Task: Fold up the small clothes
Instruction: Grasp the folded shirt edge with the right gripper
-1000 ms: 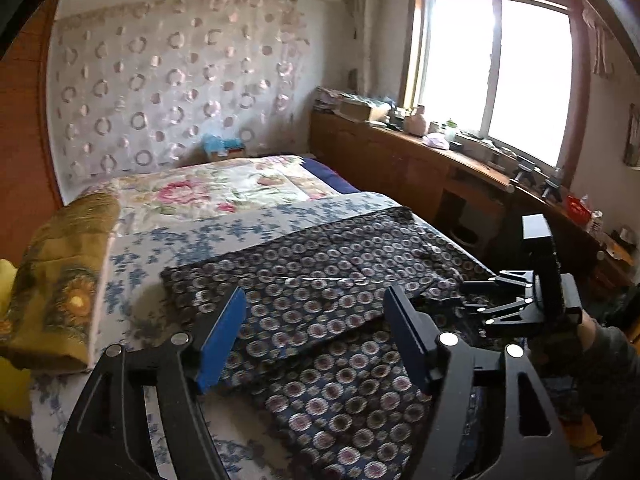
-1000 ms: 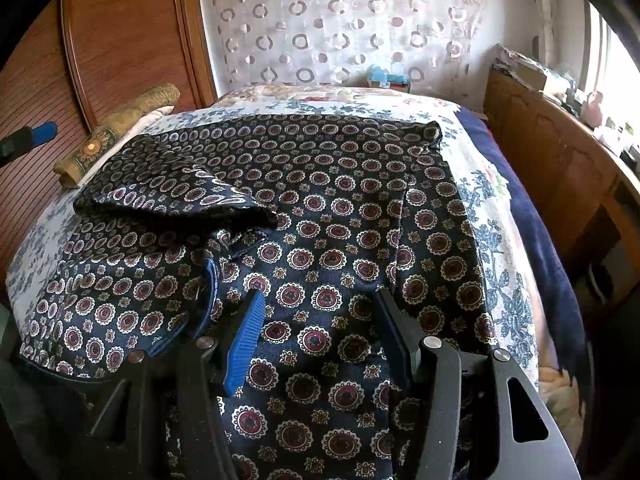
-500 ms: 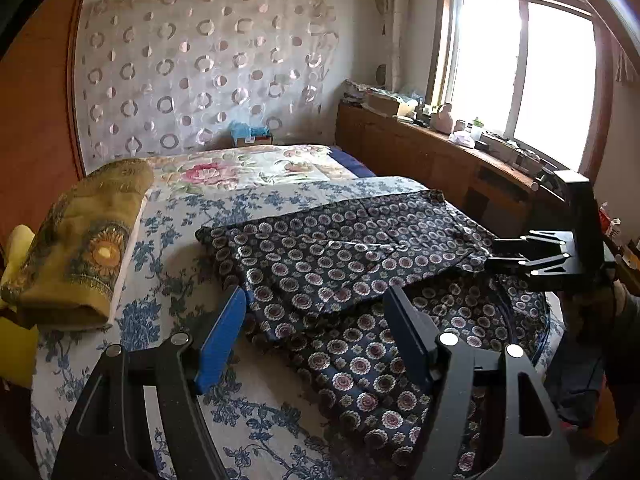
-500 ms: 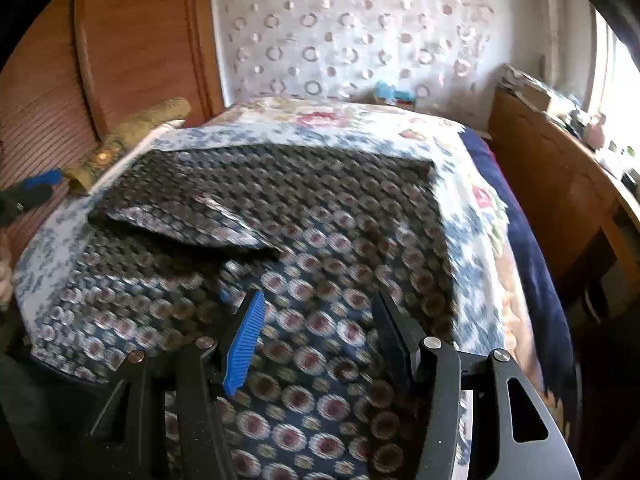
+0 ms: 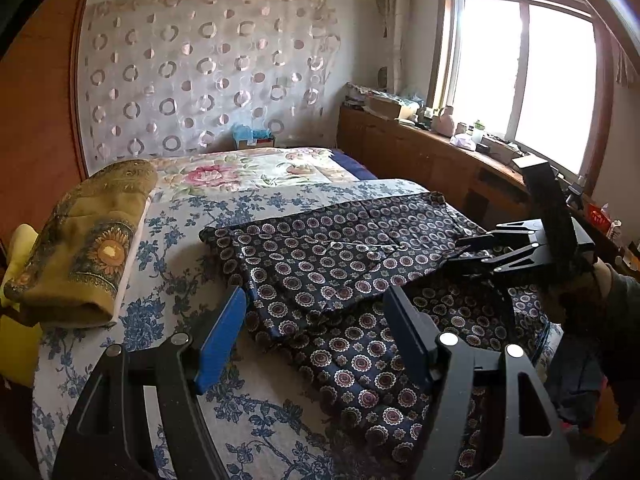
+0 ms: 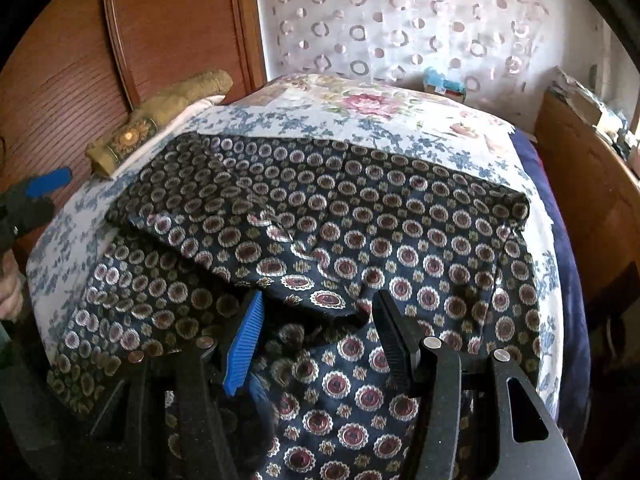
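I see daylight entering through the window (image 5: 524, 76), which is blown out to white glare. The bed (image 5: 280, 196) is evenly lit, with soft shadows. Both fisheye views bend straight lines strongly and darken at the corners. My right wrist view is slightly softer, dimmer.
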The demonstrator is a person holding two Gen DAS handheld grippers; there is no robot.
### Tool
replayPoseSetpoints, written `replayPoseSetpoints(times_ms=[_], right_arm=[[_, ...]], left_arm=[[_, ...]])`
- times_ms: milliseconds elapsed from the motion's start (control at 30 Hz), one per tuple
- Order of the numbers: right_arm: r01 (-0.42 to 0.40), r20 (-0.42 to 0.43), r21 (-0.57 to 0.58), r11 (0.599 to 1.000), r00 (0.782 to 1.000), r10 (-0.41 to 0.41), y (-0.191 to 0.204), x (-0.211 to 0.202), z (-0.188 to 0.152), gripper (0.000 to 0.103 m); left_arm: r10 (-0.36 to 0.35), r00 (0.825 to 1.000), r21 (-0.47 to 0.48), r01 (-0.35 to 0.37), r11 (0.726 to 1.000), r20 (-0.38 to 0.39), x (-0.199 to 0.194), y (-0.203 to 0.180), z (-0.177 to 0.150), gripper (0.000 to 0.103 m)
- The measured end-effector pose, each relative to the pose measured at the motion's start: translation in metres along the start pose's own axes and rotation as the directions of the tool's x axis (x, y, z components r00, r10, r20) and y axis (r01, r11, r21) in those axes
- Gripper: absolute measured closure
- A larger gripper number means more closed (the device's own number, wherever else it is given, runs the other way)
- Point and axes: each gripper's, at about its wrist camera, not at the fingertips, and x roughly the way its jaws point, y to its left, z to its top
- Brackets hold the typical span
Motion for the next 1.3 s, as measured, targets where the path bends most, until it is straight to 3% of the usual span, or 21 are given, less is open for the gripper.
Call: replayPoseSetpoints(times_ms=[233,467,500,567,600,633,667,767,1033,1300], right_arm=[[0.023,-0.06,-0.049,0.999,0.998,-0.026,0.0,0.018,-0.004,0.045],[0.031,-0.05,-0.043,0.999,0.998,-0.033,-0.001,0.028,0.003,0.046],[0.008,-0.047,-0.051,0.999,0.999,-0.011,0.0,0.028,0.003,0.051],[-0.03,-0.048,-0.079,0.996,0.998,0.026,0.005,0.03,0.003,0.08],[-0.022,-0.044,-0.097,0.995,0.999,0.018,0.008,0.03,0.002,0.084],[-0.024,-0.041,-0.109,0.994,0.999,0.02,0.011,0.03,0.002,0.095],[-0.037,-0.034,-0.114,0.993,0.999,0.033,0.013,0.028,0.002,0.098],[-0.067,0.02,-0.108,0.992,0.997,0.07,0.016,0.012,-0.001,0.1],[-0.014,0.186,-0.03,0.999,0.982,0.019,0.009,-0.055,-0.02,0.101],[0.087,0.18,0.063,0.994,0.979,-0.097,-0.014,-0.09,-0.062,0.101]], left_arm=[[0.004,1.0,0.0,-0.004,1.0,-0.006,0.002,-0.001,-0.002,0.031],[0.004,1.0,-0.007,-0.004,1.0,-0.011,0.003,0.0,-0.003,0.031],[0.005,1.0,-0.008,-0.005,1.0,-0.01,0.003,0.0,-0.004,0.031],[0.005,1.0,-0.009,-0.005,1.0,-0.008,0.003,0.001,-0.004,0.031],[0.005,1.0,-0.011,-0.006,1.0,-0.007,0.002,0.001,-0.004,0.031],[0.006,1.0,-0.012,-0.006,1.0,-0.006,0.002,0.001,-0.004,0.031],[0.007,1.0,-0.015,-0.007,1.0,-0.005,0.003,0.002,-0.004,0.031],[0.01,1.0,-0.018,-0.01,1.0,0.0,0.002,0.003,-0.003,0.031],[-0.001,1.0,-0.017,0.001,1.0,0.008,0.001,0.0,-0.001,0.031],[-0.023,1.0,-0.014,0.023,1.0,0.015,0.0,-0.007,0.001,0.031]])
